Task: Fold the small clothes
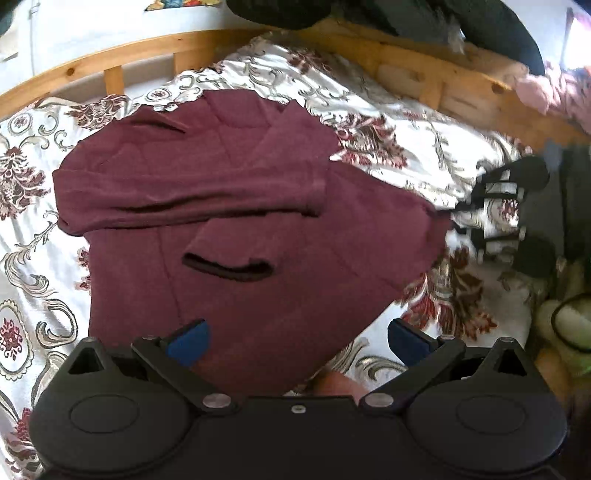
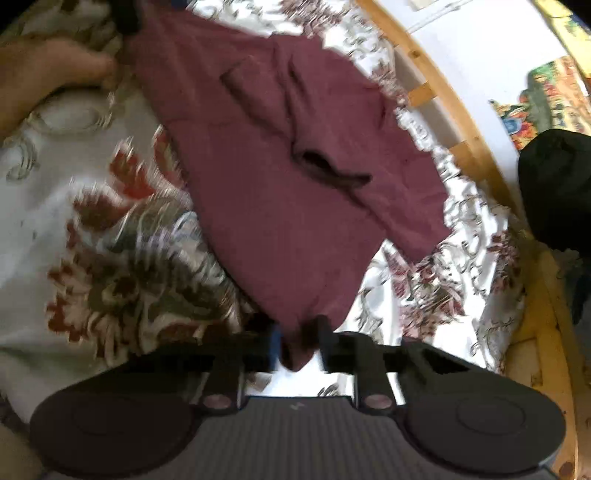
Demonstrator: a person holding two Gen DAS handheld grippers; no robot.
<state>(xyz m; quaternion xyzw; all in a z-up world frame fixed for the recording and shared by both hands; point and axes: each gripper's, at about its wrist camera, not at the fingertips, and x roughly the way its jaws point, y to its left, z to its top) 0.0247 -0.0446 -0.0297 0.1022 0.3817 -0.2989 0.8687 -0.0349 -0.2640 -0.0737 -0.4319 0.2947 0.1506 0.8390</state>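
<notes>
A maroon long-sleeved garment (image 1: 236, 236) lies on a floral bedspread, with one sleeve folded across its chest. My left gripper (image 1: 297, 341) is open, its blue pads (image 1: 190, 341) apart above the garment's near edge, holding nothing. My right gripper (image 2: 297, 345) is shut on a corner of the same maroon garment (image 2: 288, 177) and pulls it taut. The right gripper also shows in the left wrist view (image 1: 498, 206), blurred, at the garment's right corner.
The floral bedspread (image 1: 33, 266) covers the bed. A wooden bed rail (image 1: 122, 50) curves around the far side. Dark clothing (image 1: 480, 26) hangs over the rail. A pink cloth (image 1: 550, 92) lies at right. A bare hand (image 2: 48, 70) rests on the bedspread.
</notes>
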